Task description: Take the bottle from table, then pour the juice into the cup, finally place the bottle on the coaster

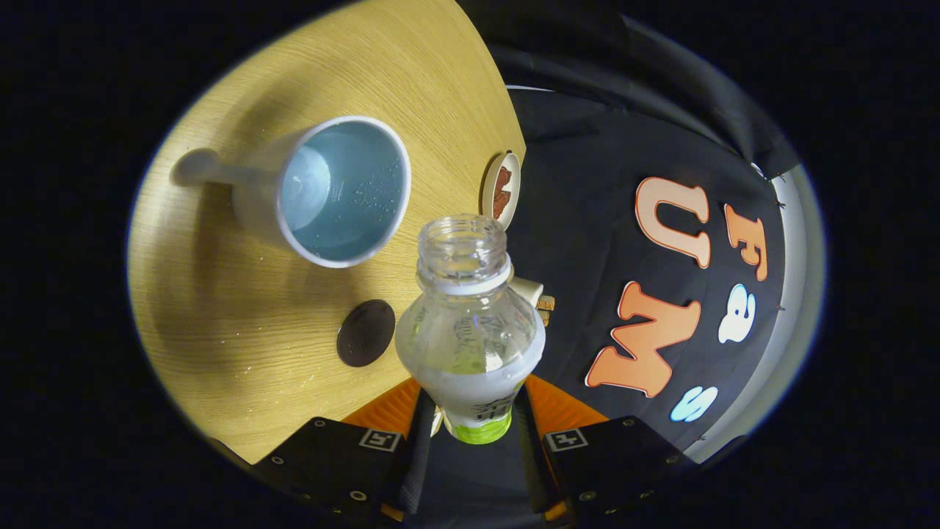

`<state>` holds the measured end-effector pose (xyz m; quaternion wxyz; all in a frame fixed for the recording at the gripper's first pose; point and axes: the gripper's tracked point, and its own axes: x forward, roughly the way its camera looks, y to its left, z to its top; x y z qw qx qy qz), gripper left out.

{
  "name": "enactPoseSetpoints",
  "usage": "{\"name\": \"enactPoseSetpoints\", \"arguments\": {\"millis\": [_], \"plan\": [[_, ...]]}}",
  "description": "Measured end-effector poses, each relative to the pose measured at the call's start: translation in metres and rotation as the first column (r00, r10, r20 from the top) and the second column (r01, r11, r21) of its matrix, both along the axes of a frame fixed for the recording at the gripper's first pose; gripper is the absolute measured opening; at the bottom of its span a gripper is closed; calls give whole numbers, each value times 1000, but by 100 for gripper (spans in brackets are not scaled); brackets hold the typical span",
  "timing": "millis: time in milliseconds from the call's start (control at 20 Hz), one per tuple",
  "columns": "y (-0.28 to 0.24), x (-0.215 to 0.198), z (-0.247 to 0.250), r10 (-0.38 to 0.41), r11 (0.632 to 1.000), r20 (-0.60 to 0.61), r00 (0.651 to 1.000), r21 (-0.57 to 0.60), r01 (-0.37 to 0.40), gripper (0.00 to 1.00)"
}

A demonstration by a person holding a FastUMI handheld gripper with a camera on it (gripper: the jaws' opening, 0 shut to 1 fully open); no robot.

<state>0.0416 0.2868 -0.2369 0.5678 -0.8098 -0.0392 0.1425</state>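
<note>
The tongs (474,422) grip the open bottle (470,330) by its body, both fingers pressed on it, tilted over the worktop (220,308). Bring its mouth above the cup (341,191) (rim just beyond) before tipping further.

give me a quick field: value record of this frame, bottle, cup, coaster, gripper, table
bottle: clear plastic bottle, cap off, white liquid in its lower part, tilted with the open neck aimed near the cup
cup: white cup with a handle, beyond the bottle's mouth, standing on the table, droplets inside
coaster: dark round coaster, flat on the table, beside the bottle, bare
gripper: gripper shut on the bottle's lower body, a finger on each side
table: light wooden table, scattered droplets
other: small round disc at the table's edge
</note>
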Motion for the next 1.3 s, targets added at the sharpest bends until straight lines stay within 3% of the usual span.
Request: {"name": "enactPoseSetpoints", "arguments": {"millis": [300,1300], "plan": [[5,0,4,48,997,25,999,-60,-47,57],[10,11,21,98,983,72,993,-160,-85,57]]}}
